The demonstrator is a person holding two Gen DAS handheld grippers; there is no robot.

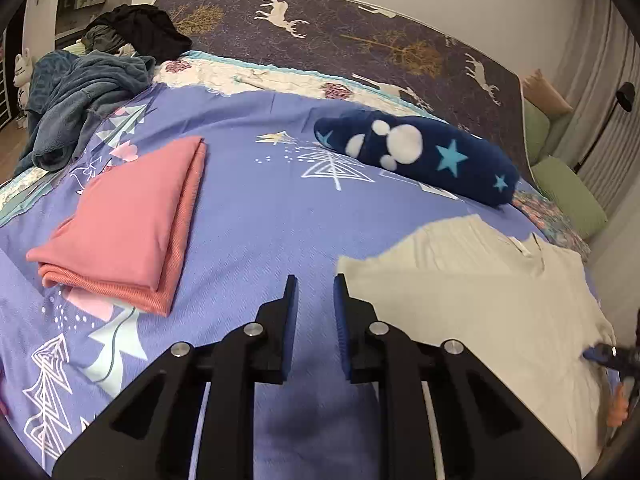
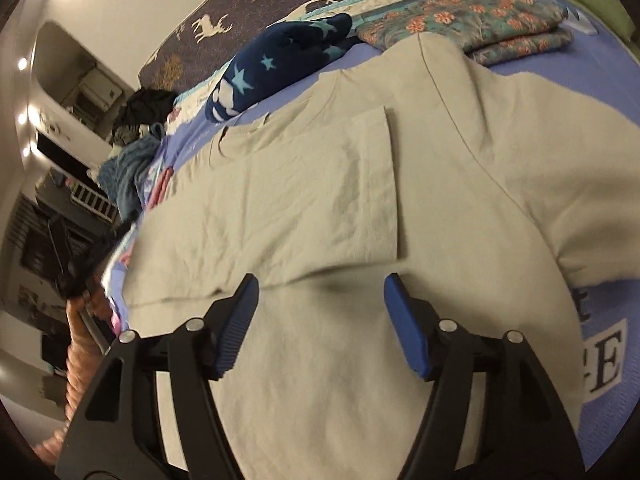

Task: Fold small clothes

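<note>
Left tool (image 1: 316, 280): tilted downward over the bedspread (image 1: 256, 216), its jaws a narrow gap apart with nothing between them; bare purple cloth shows through the gap.
Left tool's place: beside the near-left edge of the cream shirt (image 1: 460, 292), its right finger close to that edge; contact cannot be told.
Right tool (image 2: 320, 284): angled down over the cream shirt, jaws spread wide and empty, both blue pads (image 2: 240, 316) above the fabric and gripping none of it.
Right tool from the left camera: only a dark blurred tip (image 1: 612, 354) at the shirt's right edge, with part of a hand (image 1: 618, 404) below it.
Cream shirt: spread flat on the bed, one panel already folded inward over the body, its straight edge running up the middle in the right wrist view.
Pink garment (image 1: 120, 224): folded into a neat stack, well apart from the shirt, on the left of the bedspread.
Navy star blanket (image 1: 420, 152): bundled beyond the shirt.
Floral cloth (image 2: 472, 20): folded at the shirt's far side.
Blue-grey fleece heap (image 1: 84, 100): at the bed's far-left corner.
</note>
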